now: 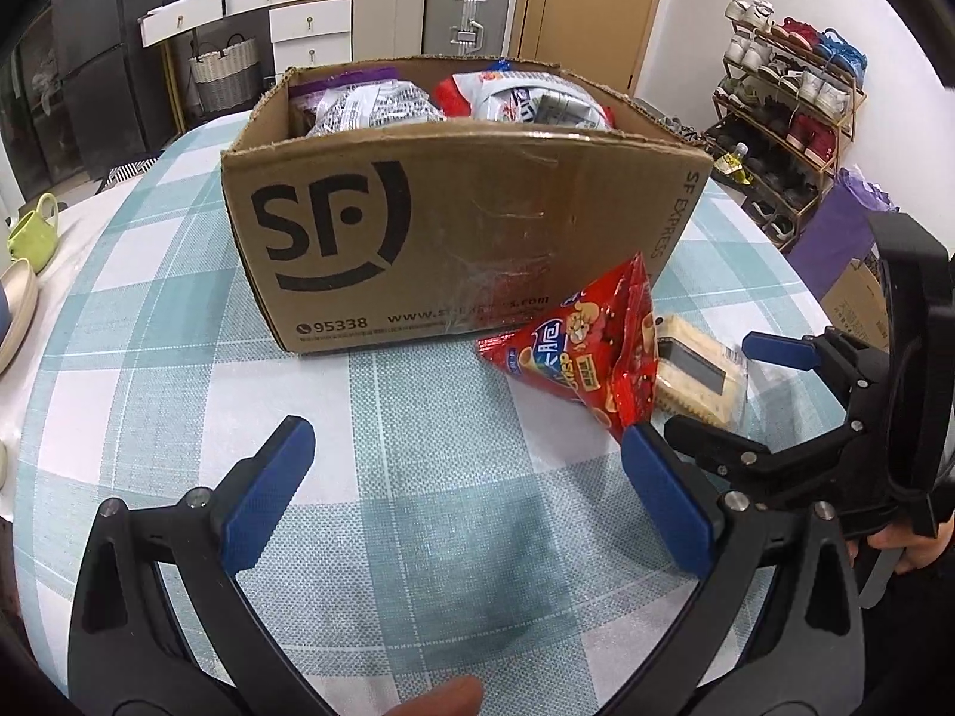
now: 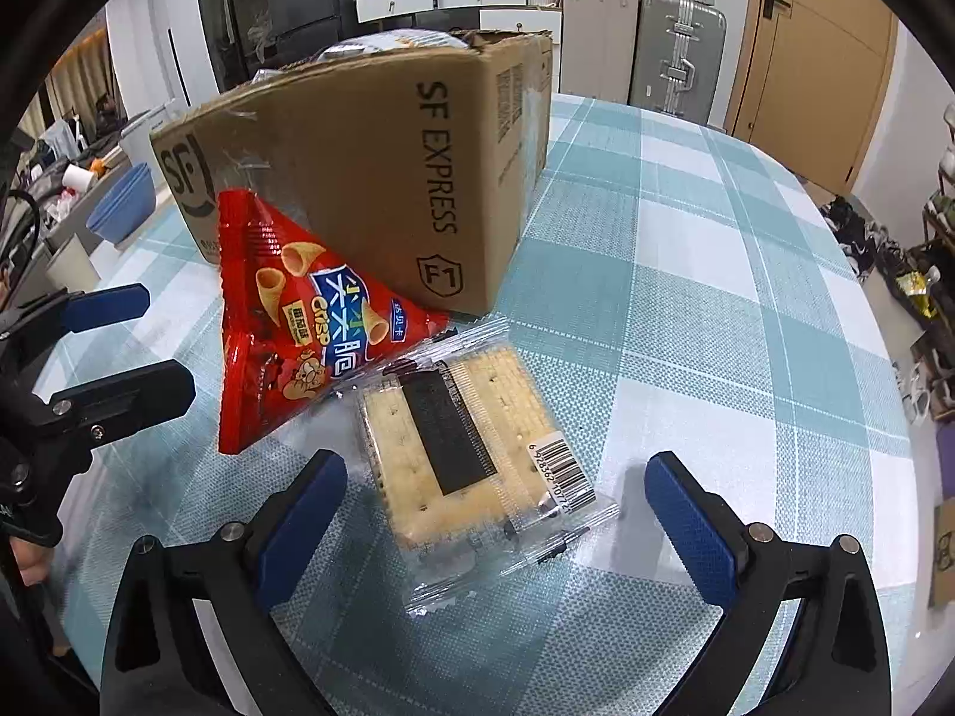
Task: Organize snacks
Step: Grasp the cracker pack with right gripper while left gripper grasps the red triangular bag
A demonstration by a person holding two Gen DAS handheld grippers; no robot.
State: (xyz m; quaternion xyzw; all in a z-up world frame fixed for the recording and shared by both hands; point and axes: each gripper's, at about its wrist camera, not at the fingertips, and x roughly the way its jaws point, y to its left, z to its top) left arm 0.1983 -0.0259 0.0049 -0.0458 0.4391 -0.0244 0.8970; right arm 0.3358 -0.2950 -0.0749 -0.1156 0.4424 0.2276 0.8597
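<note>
An open SF Express cardboard box point(image 1: 453, 221) stands on the checked table and holds several snack bags point(image 1: 525, 98). A red triangular crisp bag point(image 1: 588, 352) leans against the box's near right corner; it also shows in the right wrist view point(image 2: 292, 322). A clear-wrapped cracker pack point(image 2: 465, 447) lies flat beside the red bag, also seen in the left wrist view point(image 1: 698, 373). My left gripper point(image 1: 471, 489) is open and empty, left of the red bag. My right gripper point(image 2: 495, 522) is open, jaws either side of the cracker pack's near end.
The box point(image 2: 382, 179) fills the table's middle. A green cup point(image 1: 33, 232) and plates sit at the left edge. Blue bowls point(image 2: 122, 209) stand off to the left. A shoe rack point(image 1: 788, 113), suitcases point(image 1: 468, 6) and drawers stand beyond the table.
</note>
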